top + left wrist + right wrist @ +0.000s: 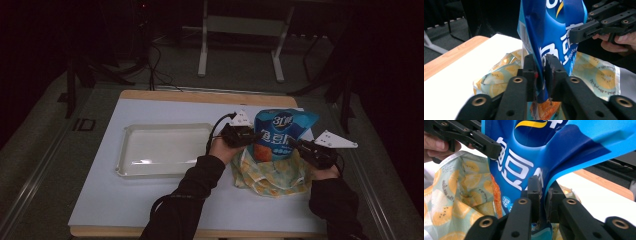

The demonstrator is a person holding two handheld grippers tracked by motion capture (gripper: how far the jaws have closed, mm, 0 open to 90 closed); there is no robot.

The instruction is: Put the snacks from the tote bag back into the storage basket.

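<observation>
A blue snack bag (280,132) with white lettering stands upright at the right of the table, its bottom down in the mouth of a yellow lemon-print fabric bag (270,175). My left gripper (252,136) is shut on the snack bag's left edge (539,75). My right gripper (295,144) is shut on its right edge (543,195). In the left gripper view the lemon-print bag (596,75) spreads behind the snack bag (554,27), and the right gripper (576,33) shows farther off. In the right gripper view the left gripper (491,148) reaches the snack bag (524,165) from the upper left.
A pale rectangular tray (165,149) lies on the white table mat (115,200) to the left of the bags. The wooden table edge (200,96) runs along the back. A metal stand (240,30) is on the floor beyond the table.
</observation>
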